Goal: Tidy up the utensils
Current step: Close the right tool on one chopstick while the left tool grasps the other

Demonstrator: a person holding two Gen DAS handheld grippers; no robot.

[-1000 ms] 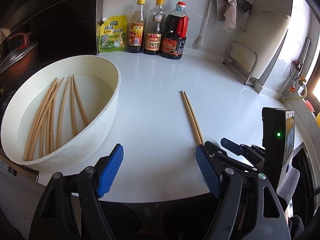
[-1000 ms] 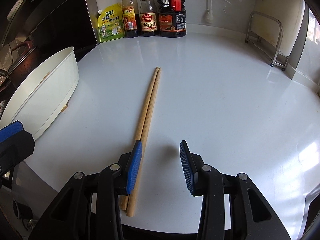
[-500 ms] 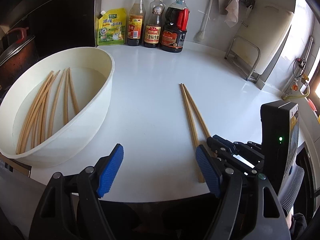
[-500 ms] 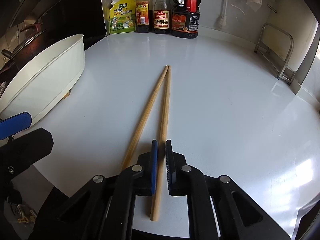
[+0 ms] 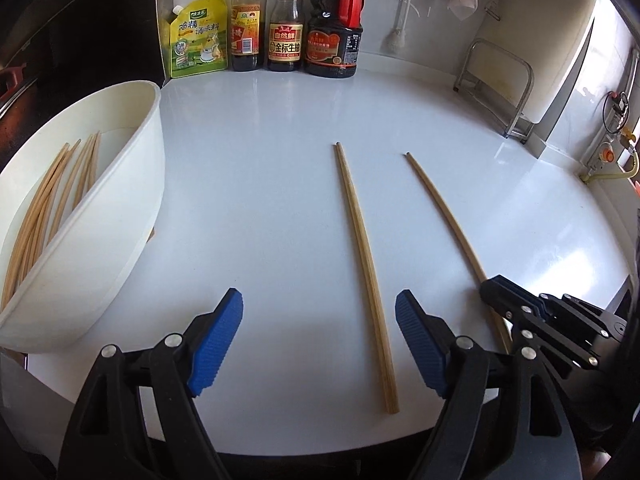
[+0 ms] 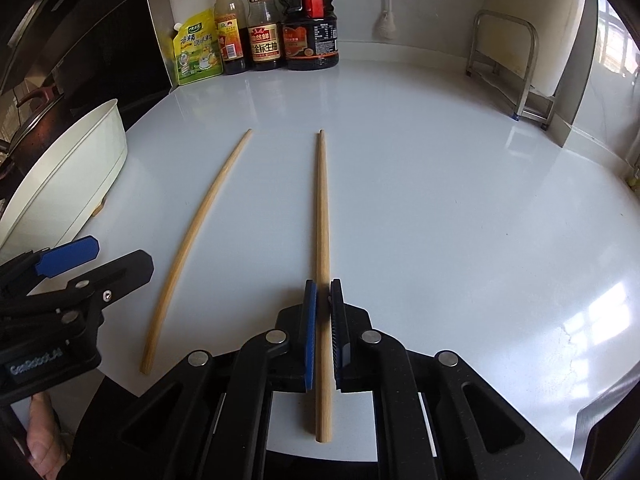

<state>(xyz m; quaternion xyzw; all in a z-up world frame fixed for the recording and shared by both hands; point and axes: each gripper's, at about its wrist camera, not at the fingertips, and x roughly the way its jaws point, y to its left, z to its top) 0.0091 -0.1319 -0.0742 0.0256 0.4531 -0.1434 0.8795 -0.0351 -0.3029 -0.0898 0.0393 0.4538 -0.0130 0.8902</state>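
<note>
Chopstick (image 6: 322,216) clenched between the pads of my right gripper (image 6: 323,332), jutting ahead over the bench (image 6: 440,200), second chopstick (image 5: 362,248) lying loose just inside my left gripper (image 5: 320,340), its jaws opening, bowl (image 5: 120,216) of chopsticks further left.

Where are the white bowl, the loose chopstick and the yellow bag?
white bowl (image 5: 120,216): left wrist view, outer wall.
loose chopstick (image 5: 362,248): left wrist view, middle of the stick.
yellow bag (image 5: 197,38): left wrist view, printed front.
</note>
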